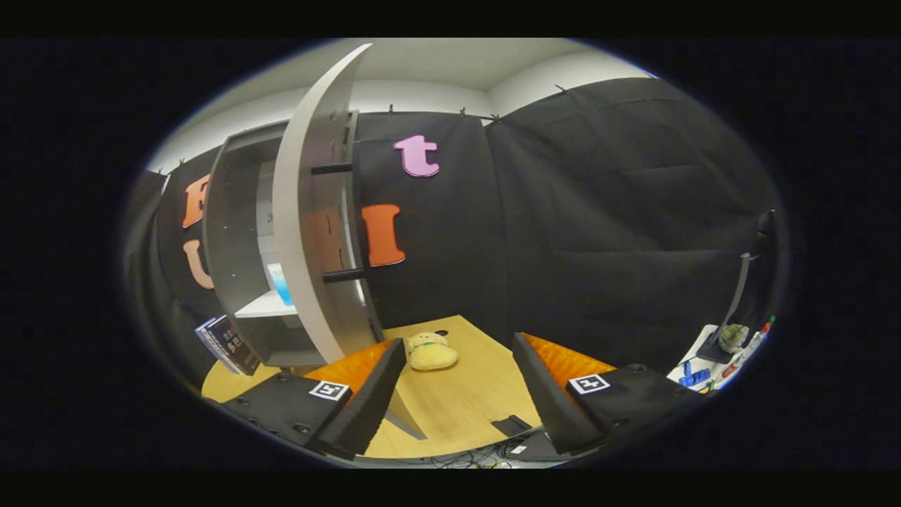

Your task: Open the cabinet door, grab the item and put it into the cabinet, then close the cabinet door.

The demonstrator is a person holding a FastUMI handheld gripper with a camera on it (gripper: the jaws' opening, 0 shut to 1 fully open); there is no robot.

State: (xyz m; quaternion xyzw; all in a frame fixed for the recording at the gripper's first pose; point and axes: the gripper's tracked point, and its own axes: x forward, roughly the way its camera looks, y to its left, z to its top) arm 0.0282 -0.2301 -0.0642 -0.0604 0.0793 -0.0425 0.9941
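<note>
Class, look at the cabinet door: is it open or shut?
Open. The cabinet door stands swung out edge-on, showing a shelf inside. The gripper is open, holding nothing.

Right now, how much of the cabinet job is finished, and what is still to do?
Done: the cabinet door stands swung open, showing the shelf inside. In hand: nothing yet; the gripper has its jaws spread wide and empty over the wooden table, with the yellow plush toy lying just ahead of them, beside the door's lower edge. Left: grasp the toy, place it inside the cabinet, then close the door.
</note>
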